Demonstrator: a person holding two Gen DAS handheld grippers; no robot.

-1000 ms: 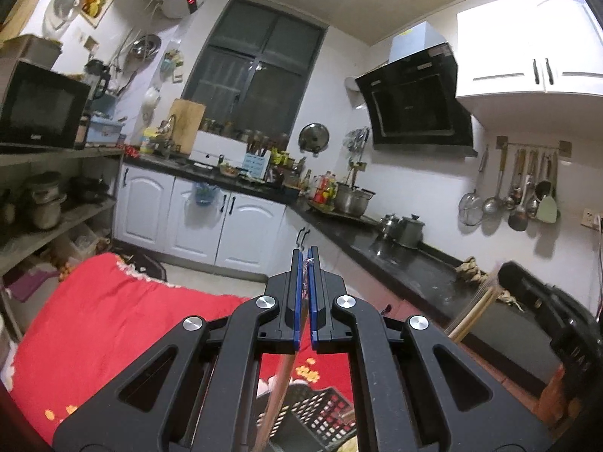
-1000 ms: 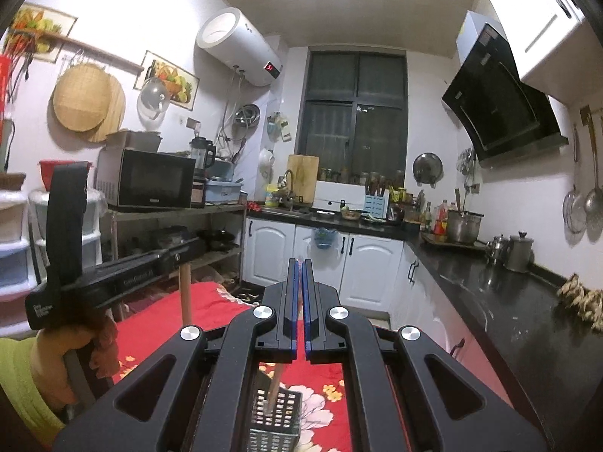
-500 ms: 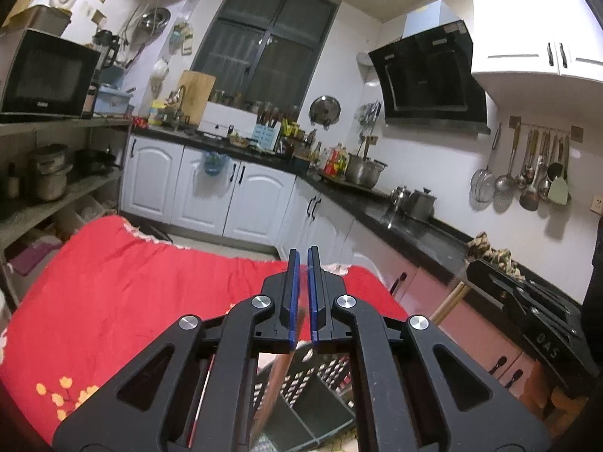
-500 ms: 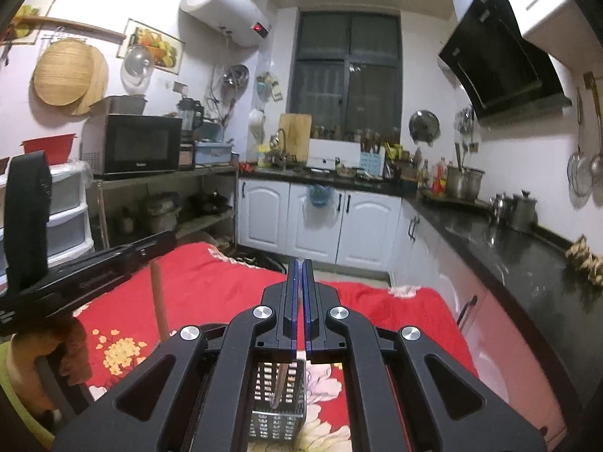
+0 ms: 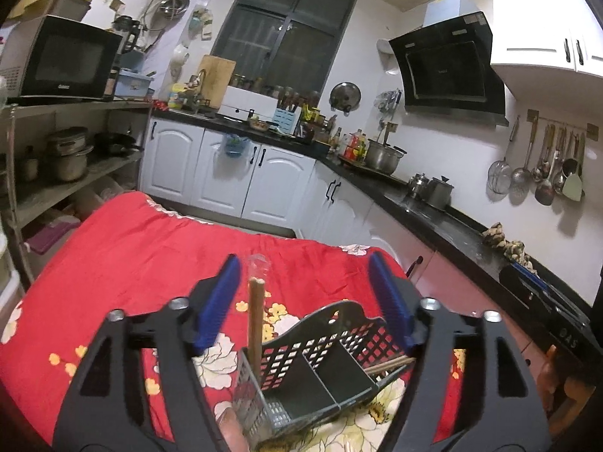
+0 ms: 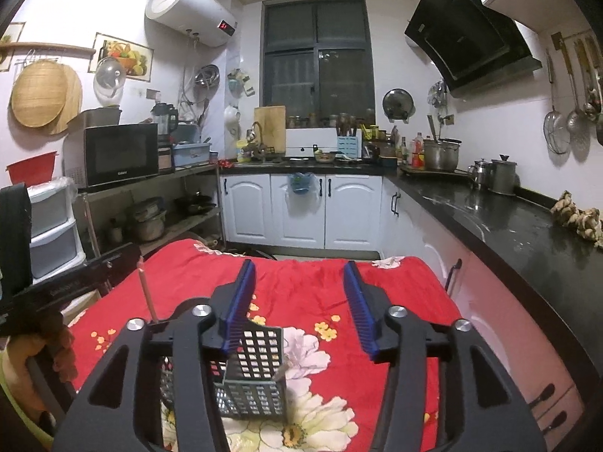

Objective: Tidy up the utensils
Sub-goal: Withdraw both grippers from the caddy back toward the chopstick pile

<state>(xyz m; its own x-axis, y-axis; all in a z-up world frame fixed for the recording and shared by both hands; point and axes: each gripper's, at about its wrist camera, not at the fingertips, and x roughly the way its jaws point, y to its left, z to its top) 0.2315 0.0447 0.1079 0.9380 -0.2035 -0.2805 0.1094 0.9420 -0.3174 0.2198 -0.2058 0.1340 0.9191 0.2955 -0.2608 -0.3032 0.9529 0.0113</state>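
Observation:
A dark perforated utensil basket (image 5: 320, 354) with two compartments stands on the red flowered cloth, just below both grippers. My left gripper (image 5: 303, 263) is opening. A wooden handle (image 5: 256, 324) stands upright between its blue pads, free of both, in the basket's left compartment. Thin wooden sticks (image 5: 388, 363) lean in the right compartment. My right gripper (image 6: 297, 265) is also opening over the basket (image 6: 256, 373), with nothing pressed between its pads. In the right wrist view the same handle (image 6: 147, 293) rises at the left, beside the left gripper's body (image 6: 68, 282), which a hand holds.
The red cloth (image 6: 377, 301) covers the table to its far edge. A black counter (image 6: 508, 226) with pots runs along the right. White cabinets (image 6: 297, 207) stand at the back. At the left is a shelf with a microwave (image 6: 120, 154).
Both grippers were shut on utensil handles and now stand open. Both have sunk toward the basket. The wooden handle now stands free in the basket.

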